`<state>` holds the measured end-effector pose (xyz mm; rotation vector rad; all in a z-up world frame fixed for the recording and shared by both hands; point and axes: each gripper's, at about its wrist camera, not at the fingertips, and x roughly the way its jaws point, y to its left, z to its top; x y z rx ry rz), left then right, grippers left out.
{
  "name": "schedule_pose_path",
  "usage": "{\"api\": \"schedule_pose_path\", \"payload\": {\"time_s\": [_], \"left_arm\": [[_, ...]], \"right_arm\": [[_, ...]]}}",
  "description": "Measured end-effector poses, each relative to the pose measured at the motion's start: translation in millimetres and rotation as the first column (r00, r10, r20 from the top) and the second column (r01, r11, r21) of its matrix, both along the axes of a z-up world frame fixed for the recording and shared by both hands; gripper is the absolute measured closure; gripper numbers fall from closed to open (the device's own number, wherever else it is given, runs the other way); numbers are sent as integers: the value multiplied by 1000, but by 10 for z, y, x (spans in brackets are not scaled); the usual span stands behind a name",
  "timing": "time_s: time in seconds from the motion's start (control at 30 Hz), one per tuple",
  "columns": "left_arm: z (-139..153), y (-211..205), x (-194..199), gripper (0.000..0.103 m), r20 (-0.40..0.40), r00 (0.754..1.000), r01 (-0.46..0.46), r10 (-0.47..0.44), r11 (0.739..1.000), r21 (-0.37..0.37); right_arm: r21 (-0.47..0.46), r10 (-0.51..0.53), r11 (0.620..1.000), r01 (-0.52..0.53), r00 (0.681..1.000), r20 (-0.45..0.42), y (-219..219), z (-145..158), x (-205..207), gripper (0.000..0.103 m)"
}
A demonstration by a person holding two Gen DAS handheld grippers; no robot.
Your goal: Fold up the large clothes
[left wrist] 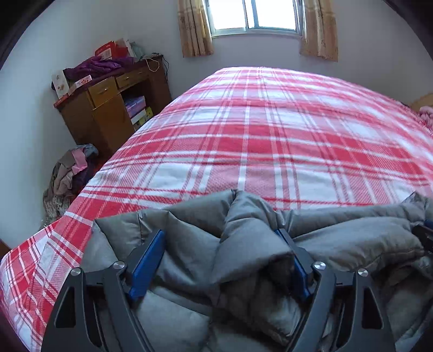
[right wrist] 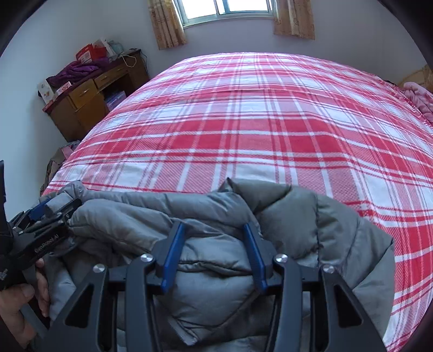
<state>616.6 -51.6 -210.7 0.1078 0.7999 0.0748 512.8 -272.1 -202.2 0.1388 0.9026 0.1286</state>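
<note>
The left hand-held gripper (left wrist: 222, 243) has its blue fingers (left wrist: 147, 260) spread wide around a puffy fold of the grey jacket (left wrist: 338, 238), not clenched. The right hand-held gripper (right wrist: 213, 238) is likewise released, fingers straddling the padding. The jacket lies bunched at 6 o'clock on the plaid bed (left wrist: 270, 130). A cluttered table (left wrist: 108, 103) stands at 10 o'clock, a window (left wrist: 254, 16) at 12.

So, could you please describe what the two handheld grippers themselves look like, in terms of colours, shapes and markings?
Both the left gripper and the right gripper have matte black angular linkage frames with triangular cut-outs and round silver pivot bolts. Each carries two flat fingers faced with blue pads. The right wrist view shows white lettering on the left gripper's black body; it is too small to read surely. A bare hand grips its handle.
</note>
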Motion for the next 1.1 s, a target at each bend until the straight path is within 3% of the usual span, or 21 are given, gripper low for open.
{"api": "schedule_pose_path", "payload": {"time_s": [0.13,0.53,1.1], "left_arm": [[-44,19,34,17,-14,1000,-13,13,1000,-3],[-98,-80,45,12,-11,999,-31,32,995,91],[-103,-98,49,12,-17,999,-30,31,996,80]], "right_arm": [[-32,8,999,-8,1000,5,65,-89,15,54],[-137,5,991,-2,1000,15,207,-178,4,54],[-138,-3,990,5,1000,16,215,-197,11,54]]}}
